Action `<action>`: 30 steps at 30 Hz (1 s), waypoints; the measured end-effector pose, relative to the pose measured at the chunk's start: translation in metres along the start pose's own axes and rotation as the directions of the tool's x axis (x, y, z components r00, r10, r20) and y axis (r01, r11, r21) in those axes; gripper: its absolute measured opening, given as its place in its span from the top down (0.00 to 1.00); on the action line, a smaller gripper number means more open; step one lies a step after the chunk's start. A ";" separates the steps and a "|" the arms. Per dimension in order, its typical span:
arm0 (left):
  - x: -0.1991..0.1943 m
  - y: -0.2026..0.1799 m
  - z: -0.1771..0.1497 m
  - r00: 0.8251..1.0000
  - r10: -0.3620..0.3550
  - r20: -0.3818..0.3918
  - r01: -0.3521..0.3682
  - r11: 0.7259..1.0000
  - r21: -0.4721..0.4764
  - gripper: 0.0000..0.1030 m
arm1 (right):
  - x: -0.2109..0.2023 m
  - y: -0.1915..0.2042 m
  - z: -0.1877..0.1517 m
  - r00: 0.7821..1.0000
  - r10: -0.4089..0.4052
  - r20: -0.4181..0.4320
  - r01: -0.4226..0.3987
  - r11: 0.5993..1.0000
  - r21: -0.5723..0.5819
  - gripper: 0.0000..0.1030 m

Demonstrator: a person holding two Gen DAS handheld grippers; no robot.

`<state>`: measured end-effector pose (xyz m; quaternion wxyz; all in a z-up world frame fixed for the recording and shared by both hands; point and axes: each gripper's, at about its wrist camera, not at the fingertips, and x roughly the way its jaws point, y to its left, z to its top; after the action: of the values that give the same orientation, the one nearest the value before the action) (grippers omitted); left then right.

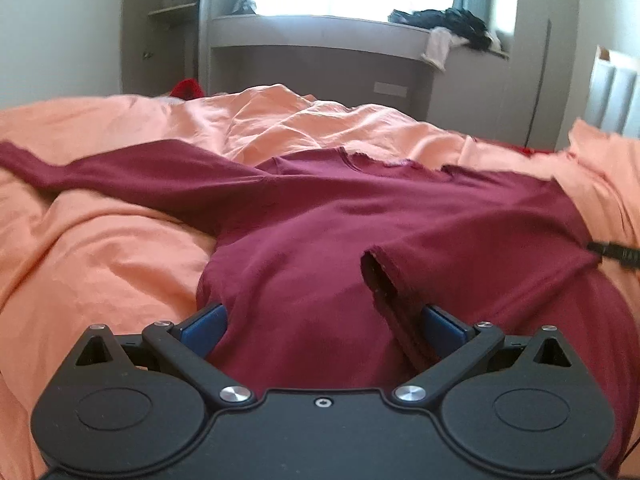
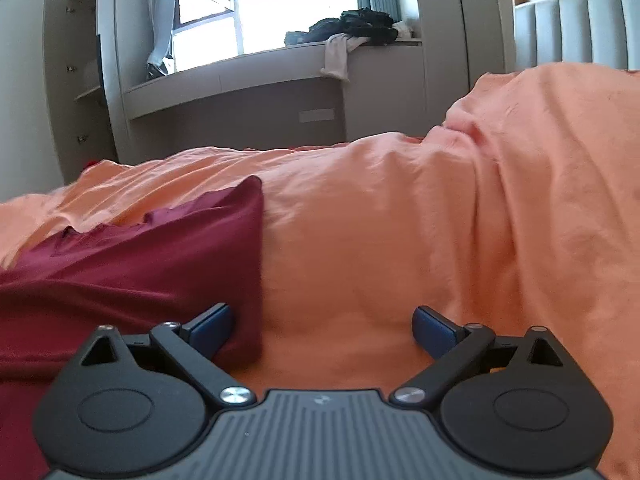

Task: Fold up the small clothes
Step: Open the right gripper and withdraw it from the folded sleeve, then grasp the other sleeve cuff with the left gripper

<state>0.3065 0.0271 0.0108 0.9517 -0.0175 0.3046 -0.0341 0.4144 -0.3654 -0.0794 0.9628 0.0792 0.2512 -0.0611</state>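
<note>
I am holding the left gripper (image 1: 324, 324) low over the maroon long-sleeved shirt (image 1: 320, 216), and its jaws are standing spread wide with nothing between them but the cloth below. The shirt is lying face-up on the orange duvet (image 1: 100, 248), neckline (image 1: 360, 160) toward the window. One sleeve (image 1: 120, 172) is stretching out to the left across the duvet. The other sleeve is lying folded in over the body, and its open cuff (image 1: 378, 280) is resting just beside the blue pad (image 1: 442, 326) on the right of the left wrist view. The blue pad (image 1: 204, 326) on the left of that view is touching the shirt's side edge.

I am holding the right gripper (image 2: 322, 328) at the shirt's other edge, jaws likewise spread wide and pinching nothing. In the right wrist view, the shirt (image 2: 140, 264) is filling the lower left, and its straight folded edge (image 2: 261, 260) is running down to the left-hand pad (image 2: 212, 328), which is touching the cloth. The right-hand pad (image 2: 434, 330) is resting over bare duvet (image 2: 400, 220).

A pile of dark clothes (image 2: 360, 24) is lying on the window ledge (image 2: 248, 68) beyond the bed.
</note>
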 end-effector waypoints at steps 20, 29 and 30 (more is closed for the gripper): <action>-0.046 0.136 0.029 0.964 0.237 0.118 -0.184 0.921 -0.345 0.01 | -0.050 -0.004 -0.028 0.971 0.011 0.238 -0.025 0.998 0.056 0.00; 0.004 0.267 0.076 0.934 0.354 0.042 -0.302 0.848 -0.435 0.01 | -0.100 0.040 -0.038 0.930 0.224 0.290 -0.223 0.974 -0.035 0.00; 0.008 0.278 0.083 0.931 0.363 0.045 -0.306 0.839 -0.449 0.01 | -0.103 0.045 -0.040 0.925 0.247 0.290 -0.243 0.969 -0.050 0.00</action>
<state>0.3767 0.3049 0.0586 0.9323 -0.1779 0.2408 0.2028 0.3132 -0.3059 -0.0575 0.9899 0.0938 0.0937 0.0500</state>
